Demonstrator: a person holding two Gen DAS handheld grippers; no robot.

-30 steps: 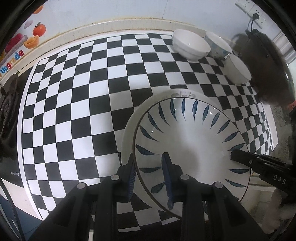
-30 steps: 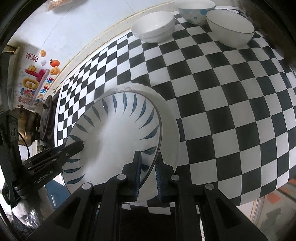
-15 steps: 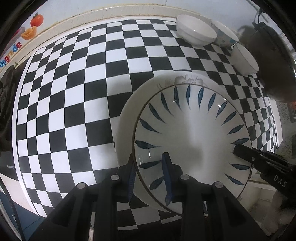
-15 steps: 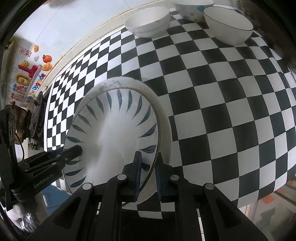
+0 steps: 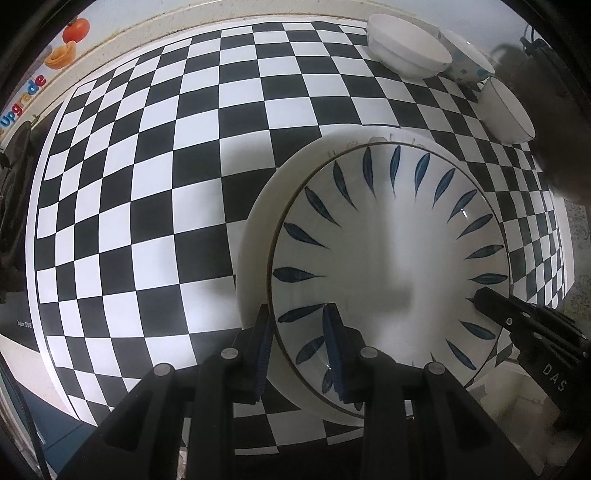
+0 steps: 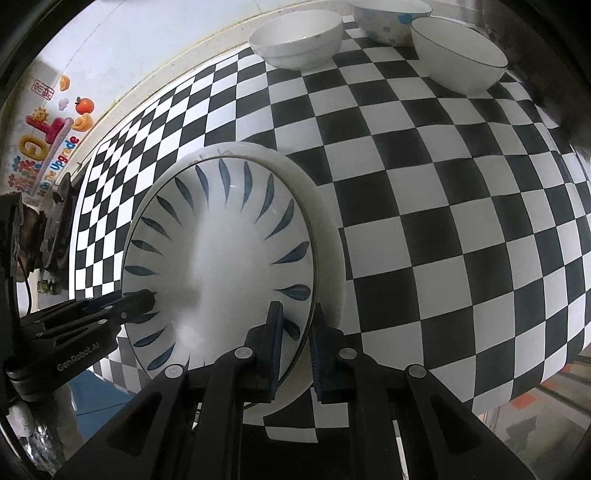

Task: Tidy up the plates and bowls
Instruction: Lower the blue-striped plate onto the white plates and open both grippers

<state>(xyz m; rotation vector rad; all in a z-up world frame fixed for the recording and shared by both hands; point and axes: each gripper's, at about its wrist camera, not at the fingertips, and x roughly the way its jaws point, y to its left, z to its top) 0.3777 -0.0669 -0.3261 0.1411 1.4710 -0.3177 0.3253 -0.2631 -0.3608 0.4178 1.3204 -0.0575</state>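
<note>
On a checkered black-and-white mat [image 5: 155,192] spread across the counter, reaching back to a pale wall with bright fruit stickers [image 5: 64,44] at the left. Near the front edge of the mat, a large plain white plate [image 5: 258,236] lying flat, faint floral print just showing at its far rim. Directly over it, a leaf-patterned plate [image 5: 388,258], white with dark blue leaf strokes radiating round a thin dark rim; sits slightly off centre, so a crescent of the white plate stays exposed on one side; whether resting fully on the lower plate or held just clear of it, cannot tell. Clamped on this patterned plate from opposite sides: left gripper [image 5: 300,350] closed on the near-left rim, one blue pad outside the edge and the other over the inner face; right gripper [image 6: 295,345] likewise closed on the rim at the opposite side, pads [image 6: 275,343] narrow and pressing the edge between them. Each gripper also visible from the other's camera as a black body reaching in over the painted leaves. At the back right corner, well apart from the plates, three bowls grouped close: a plain white bowl [image 6: 295,37], a dark-rimmed white bowl [image 6: 458,55] beside it, and a blue-spotted bowl [image 6: 384,18] behind, between the two.
</note>
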